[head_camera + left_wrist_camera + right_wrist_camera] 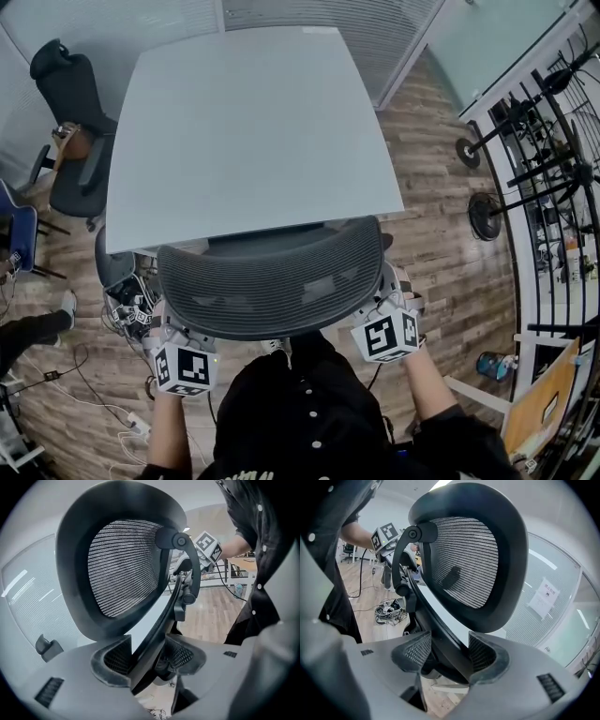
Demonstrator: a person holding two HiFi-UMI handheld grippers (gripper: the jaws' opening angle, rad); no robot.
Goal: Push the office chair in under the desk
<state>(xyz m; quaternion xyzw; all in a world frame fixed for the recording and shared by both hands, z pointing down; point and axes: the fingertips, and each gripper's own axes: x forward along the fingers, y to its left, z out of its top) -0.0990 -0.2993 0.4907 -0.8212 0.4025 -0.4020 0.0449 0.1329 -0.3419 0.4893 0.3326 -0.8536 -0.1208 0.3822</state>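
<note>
Head view, looking steeply down: a grey mesh office chair (272, 281) stands at the near edge of a white table (253, 131). The curved top of its backrest overlaps that edge, and its seat is hidden below the tabletop. The person, in a dark buttoned shirt (309, 412), stands directly behind the chair with one gripper at each end of the backrest. The left gripper (150, 658) is at the backrest's left end. In the left gripper view the black rim of the chair's frame runs diagonally between its two ribbed pads and fills the gap, so the jaws are clenched on the chair. The right gripper (450, 654) is at the right end. In the right gripper view the same kind of black frame rail passes between its pads and fills the gap, so these jaws also grasp the chair. In each gripper view the mesh panel rises above the jaws, a curved black bracket with round pivots lies along its back, and the other gripper's marker cube shows beyond it. Both grippers point downward and toward the table. The floor (441, 234) is wood plank. A tangle of cables (131, 314) lies on it just left of the chair's base. A second dark chair (70, 112) stands well apart beyond the table's far left corner, and black stands (483, 216) occupy the floor at the right.
</note>
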